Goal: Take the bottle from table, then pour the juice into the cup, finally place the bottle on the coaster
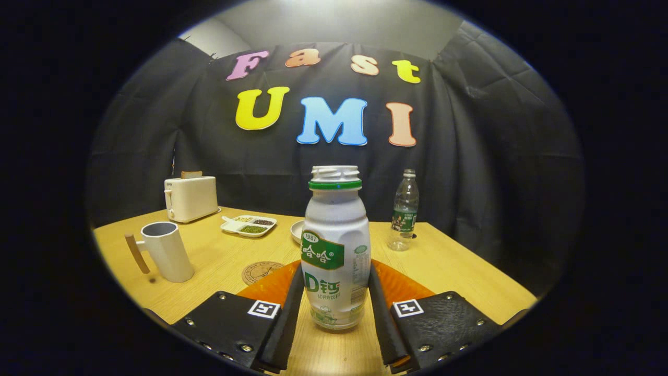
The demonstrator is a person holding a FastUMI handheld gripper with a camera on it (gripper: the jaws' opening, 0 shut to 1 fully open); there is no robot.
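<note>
A small white bottle (335, 250) with a green neck ring and an open mouth stands upright between my fingers. My gripper (335, 274) is shut on the bottle, one finger pressing each side of its lower body. I cannot tell whether its base rests on the wooden table (459, 271) or hangs just above it. A white cup (167, 250) with a wooden handle stands beyond my fingers to the left. A round cork coaster (261, 271) lies flat between the cup and the bottle, partly hidden by the left finger.
At the back left stands a white toaster (190, 197) with bread in it. A divided white dish (249, 225) of beans lies beside it, and a white plate (297, 230) peeks out behind the bottle. A clear water bottle (404, 211) stands at the back right.
</note>
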